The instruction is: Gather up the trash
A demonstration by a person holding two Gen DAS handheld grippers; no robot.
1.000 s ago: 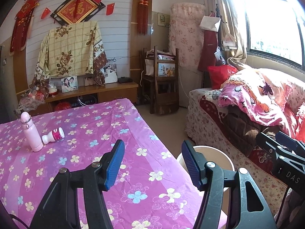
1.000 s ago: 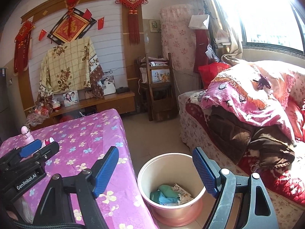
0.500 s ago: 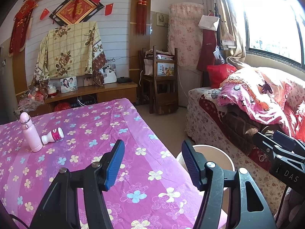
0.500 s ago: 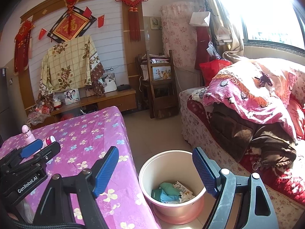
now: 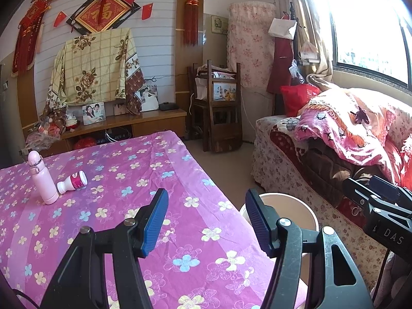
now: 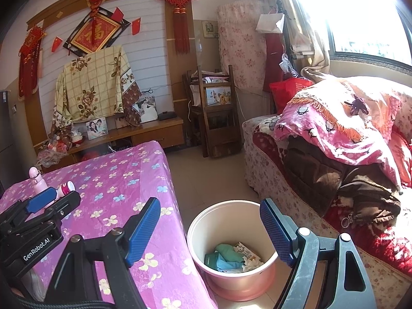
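Nothing moved since earlier frame | left gripper (image 5: 206, 219), right gripper (image 6: 209, 225) both part-open, empty | trash (image 6: 231, 258) in bin (image 6: 200, 221) beside desk (image 5: 154, 170) | next: approach toppled bottle (image 5: 73, 181) low, grip across body

A round pink bin (image 6: 233, 255) stands upright on the floor, just beside the desk's corner, holding teal and printed wrappers (image 6: 231, 257). A small white bottle (image 5: 73, 181) with a pink label lies tipped on the desk.
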